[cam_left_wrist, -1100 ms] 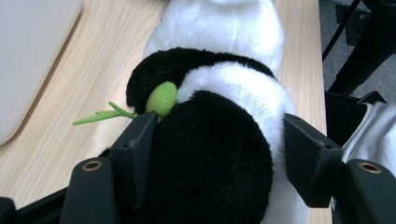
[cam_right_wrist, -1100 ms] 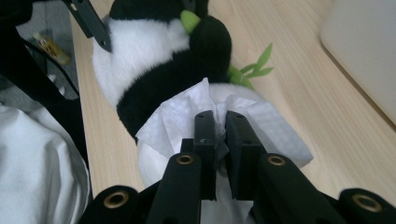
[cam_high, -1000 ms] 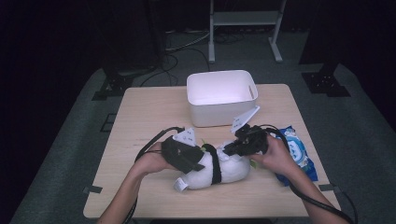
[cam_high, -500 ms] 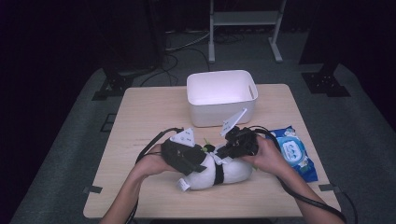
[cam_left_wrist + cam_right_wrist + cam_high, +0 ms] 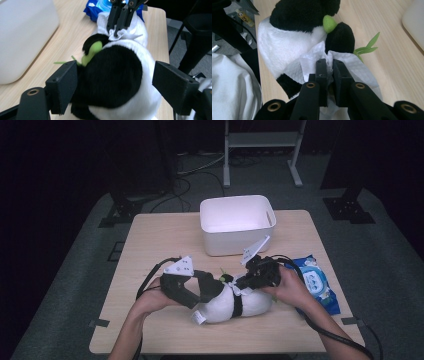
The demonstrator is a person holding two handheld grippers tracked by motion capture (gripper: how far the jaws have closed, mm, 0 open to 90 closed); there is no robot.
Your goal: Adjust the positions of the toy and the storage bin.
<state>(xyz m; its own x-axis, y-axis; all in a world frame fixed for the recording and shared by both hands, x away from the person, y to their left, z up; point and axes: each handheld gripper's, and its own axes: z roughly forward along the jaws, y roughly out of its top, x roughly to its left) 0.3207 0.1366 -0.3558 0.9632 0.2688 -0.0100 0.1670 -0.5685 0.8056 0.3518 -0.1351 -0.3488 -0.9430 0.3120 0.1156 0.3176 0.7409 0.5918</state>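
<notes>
The right hand-held gripper (image 5: 327, 65) is clenched on a crumpled white wet wipe (image 5: 312, 61), its two black jaws pinching the sheet against the white belly of a black-and-white plush panda toy (image 5: 235, 302). In the high view this hand-held gripper (image 5: 243, 281) comes in from the right and points left and down at the toy's upper side.

The left hand-held gripper (image 5: 113, 82) is released: its jaws have just been opening, and they stand apart on either side of the panda's black back (image 5: 112, 75), the left jaw close against the fur and the right one clear of it. In the high view it (image 5: 212, 290) sits at the toy's left end.

The panda lies on its side on the light wooden tabletop (image 5: 150, 250), near the front edge, between the two hands. Its long axis runs roughly left to right, so the left hand-held gripper faces one end while the right one works across the middle. A green felt bamboo sprig (image 5: 364, 47) sticks out by the black paw.

Beyond the toy stands a white rectangular plastic bin (image 5: 235, 222), and a blue pack of wet wipes (image 5: 315, 282) lies just to the right of the right hand. Judging by this, the wiping of the toy's front is in hand, and the right hand is the one on the job.
</notes>
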